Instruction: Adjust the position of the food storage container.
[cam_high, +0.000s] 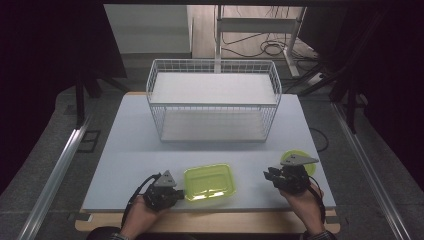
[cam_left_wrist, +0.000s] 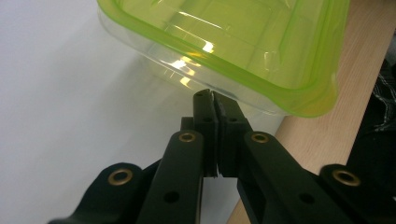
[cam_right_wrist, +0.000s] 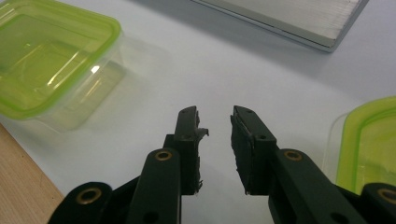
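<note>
A clear rectangular container with a lime-green rim (cam_high: 209, 181) sits open near the front middle of the pale table (cam_high: 135, 150). My left gripper (cam_high: 179, 192) is at its left end, and the left gripper view has the jaws pressed together, nothing between them, with the left gripper (cam_left_wrist: 214, 95) tips against the clear wall under the container rim (cam_left_wrist: 243, 56). Over at the right, my right gripper (cam_high: 268, 175) points left, beside a second green-rimmed container (cam_high: 288, 156). The right gripper (cam_right_wrist: 215, 114) stands a little open over bare table, with the rectangular container (cam_right_wrist: 46, 51) far left and the second container (cam_right_wrist: 371, 144) at right.
A white wire basket (cam_high: 214, 100) with a white board on top and one at its base stands at the back middle of the table. A wooden edge (cam_left_wrist: 327, 135) runs along the table's front. Dark floor and metal rails flank both sides.
</note>
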